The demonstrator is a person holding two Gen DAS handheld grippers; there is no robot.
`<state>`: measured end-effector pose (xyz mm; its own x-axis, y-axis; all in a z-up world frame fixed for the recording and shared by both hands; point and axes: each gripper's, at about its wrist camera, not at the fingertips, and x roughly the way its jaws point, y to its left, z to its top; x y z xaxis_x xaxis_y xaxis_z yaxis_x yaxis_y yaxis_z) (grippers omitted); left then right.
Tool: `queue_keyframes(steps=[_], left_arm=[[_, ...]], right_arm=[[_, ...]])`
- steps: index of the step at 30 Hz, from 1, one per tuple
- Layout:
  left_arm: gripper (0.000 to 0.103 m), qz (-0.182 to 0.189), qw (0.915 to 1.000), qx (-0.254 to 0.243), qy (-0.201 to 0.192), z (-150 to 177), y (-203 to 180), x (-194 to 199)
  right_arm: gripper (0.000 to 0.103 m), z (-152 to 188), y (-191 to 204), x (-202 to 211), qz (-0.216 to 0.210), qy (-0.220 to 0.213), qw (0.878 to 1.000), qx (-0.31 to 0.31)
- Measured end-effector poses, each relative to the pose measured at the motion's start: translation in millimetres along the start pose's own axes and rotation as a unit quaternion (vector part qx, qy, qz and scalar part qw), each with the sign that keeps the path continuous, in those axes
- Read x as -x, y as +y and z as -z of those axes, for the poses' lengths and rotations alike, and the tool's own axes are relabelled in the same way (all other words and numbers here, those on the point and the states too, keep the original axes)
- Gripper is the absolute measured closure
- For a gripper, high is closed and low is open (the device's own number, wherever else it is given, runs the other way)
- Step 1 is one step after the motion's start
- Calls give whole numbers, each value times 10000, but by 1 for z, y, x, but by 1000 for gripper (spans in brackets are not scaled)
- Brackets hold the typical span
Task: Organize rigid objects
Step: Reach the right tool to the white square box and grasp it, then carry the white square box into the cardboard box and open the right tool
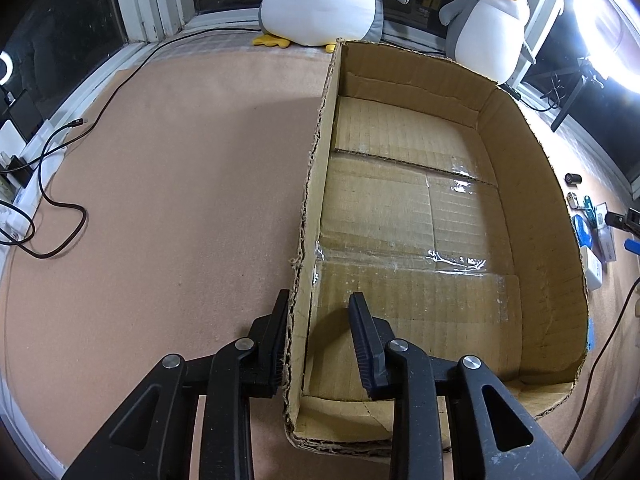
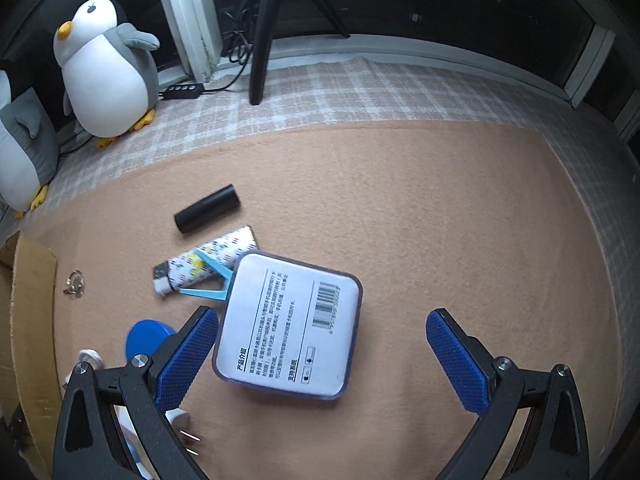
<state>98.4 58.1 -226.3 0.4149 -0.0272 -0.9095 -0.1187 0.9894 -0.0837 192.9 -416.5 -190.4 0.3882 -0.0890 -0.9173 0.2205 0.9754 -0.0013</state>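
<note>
An empty cardboard box [image 1: 532, 208] lies on the tan mat. My left gripper [image 1: 320, 308] straddles the box's left wall, one finger outside and one inside, with a gap left between the inner finger and the wall. My right gripper [image 2: 322, 326] is open wide above a square white-labelled box [image 2: 288, 324], its left finger close to the box's left edge. Beyond lie a light blue clip [image 2: 208, 276], a patterned lighter [image 2: 208, 262], a black cylinder [image 2: 207, 208], a blue disc [image 2: 146, 338] and a small metal ring [image 2: 75, 282].
Two penguin plush toys [image 1: 328, 0] [image 1: 488, 24] sit at the window. A black cable [image 1: 60, 200] trails on the left of the mat. A tripod leg [image 2: 262, 32] stands at the back. The cardboard box's wall [image 2: 28, 320] shows at the left in the right wrist view. A white charger plug [image 2: 180, 420] lies under my right gripper.
</note>
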Motion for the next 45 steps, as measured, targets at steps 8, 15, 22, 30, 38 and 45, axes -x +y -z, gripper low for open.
queue_keyframes(steps=[8, 15, 22, 30, 38, 45], left_arm=[[72, -14, 10000, -4, -3, 0, -1, 0], [72, -50, 10000, -28, -21, -1, -3, 0], [72, -72, 10000, -40, -32, -1, -5, 0], [72, -74, 10000, -27, -51, -1, -6, 0], [72, -74, 10000, -32, -50, -1, -6, 0], [72, -69, 10000, -38, -43, -2, -7, 0]], right_arm=[[0, 13, -41, -5, 122, 143, 9997, -137], [0, 14, -39, 4, -241, 191, 9985, 462], [0, 3, -32, -13, -307, 546, 9947, 821], [5, -9, -33, -27, -323, 825, 9925, 847], [21, -11, -26, -38, -272, 973, 9901, 974], [37, -20, -13, -41, -333, 960, 9901, 964]])
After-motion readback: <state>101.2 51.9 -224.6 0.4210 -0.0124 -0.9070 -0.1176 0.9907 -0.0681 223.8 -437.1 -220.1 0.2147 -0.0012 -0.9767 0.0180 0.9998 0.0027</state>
